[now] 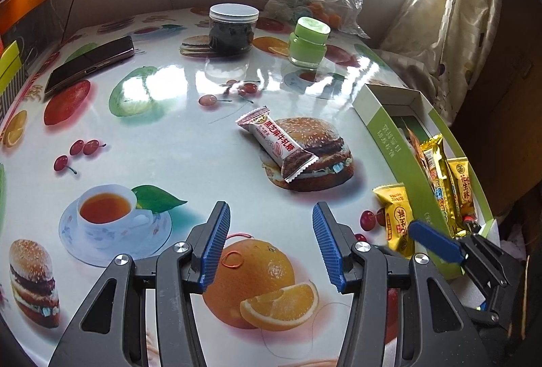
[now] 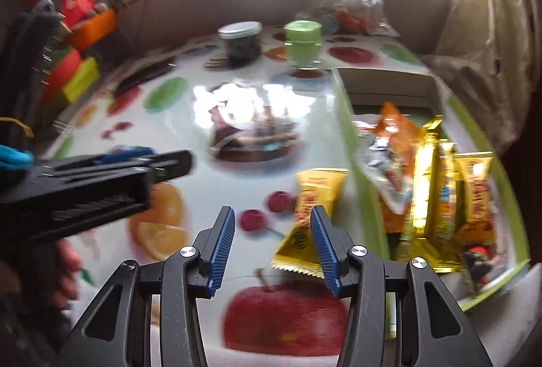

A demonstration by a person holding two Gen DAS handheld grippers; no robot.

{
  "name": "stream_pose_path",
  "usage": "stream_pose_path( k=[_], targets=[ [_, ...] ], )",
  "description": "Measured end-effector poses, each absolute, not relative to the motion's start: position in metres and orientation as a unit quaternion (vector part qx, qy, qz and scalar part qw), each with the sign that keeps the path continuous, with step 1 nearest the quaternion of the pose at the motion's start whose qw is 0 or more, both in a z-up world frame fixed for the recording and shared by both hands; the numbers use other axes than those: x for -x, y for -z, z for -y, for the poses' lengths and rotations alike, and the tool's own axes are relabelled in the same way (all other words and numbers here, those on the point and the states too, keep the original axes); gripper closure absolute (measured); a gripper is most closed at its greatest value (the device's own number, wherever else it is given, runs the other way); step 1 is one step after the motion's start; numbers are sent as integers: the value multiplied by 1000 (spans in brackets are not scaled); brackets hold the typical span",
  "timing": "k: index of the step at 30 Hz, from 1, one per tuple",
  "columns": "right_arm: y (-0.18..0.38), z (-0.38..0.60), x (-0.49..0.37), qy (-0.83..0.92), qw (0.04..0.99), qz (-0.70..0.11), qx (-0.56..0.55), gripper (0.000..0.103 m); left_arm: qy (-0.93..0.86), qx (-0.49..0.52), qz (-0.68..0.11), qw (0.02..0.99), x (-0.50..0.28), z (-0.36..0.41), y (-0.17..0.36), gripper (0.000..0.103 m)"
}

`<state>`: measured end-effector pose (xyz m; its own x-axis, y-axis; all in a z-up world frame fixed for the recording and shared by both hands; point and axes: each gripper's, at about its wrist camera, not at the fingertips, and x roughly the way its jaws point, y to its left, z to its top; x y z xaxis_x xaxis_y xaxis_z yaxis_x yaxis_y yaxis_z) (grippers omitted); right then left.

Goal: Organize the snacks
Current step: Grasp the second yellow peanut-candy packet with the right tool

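Your table [image 1: 176, 136] is glossy, printed with fruit and burgers. At the bottom of each wrist view, your left gripper [image 1: 271, 241] and right gripper [image 2: 272, 245] stand released, nothing clasped. A yellow snack [image 2: 313, 207] lies just past the right gripper, beside the green box [image 2: 367, 197] of snacks at right, perhaps touching it; blur hides that. A pink-wrapped candy [image 1: 276, 143] lies mid-frame. Jars stand beyond.

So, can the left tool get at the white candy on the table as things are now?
Probably yes. The left tool is open and empty, and the white candy lies flat ahead of it with only bare table between. The box stands off to the side.
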<state>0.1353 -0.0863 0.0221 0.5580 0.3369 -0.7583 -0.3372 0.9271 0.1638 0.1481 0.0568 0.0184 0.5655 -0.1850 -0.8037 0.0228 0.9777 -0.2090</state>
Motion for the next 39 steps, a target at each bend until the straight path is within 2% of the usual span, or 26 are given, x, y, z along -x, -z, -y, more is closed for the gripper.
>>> stream_pose_path(
  k=[8, 20, 26, 39],
  targets=[
    [-20, 87, -139, -133, 890, -436, 19, 57, 52, 93, -464, 879, -151, -62, -16, 51],
    [-9, 77, -154, -148, 881, -449, 17, 57, 41, 104, -466, 878, -156, -73, -15, 51],
    [-11, 74, -154, -156, 882, -445, 21, 67, 48, 110, -468, 875, -163, -72, -15, 51],
    [-6, 67, -153, -176, 872, -457, 10, 75, 59, 121, -466, 874, -191, -67, -22, 51]
  ],
)
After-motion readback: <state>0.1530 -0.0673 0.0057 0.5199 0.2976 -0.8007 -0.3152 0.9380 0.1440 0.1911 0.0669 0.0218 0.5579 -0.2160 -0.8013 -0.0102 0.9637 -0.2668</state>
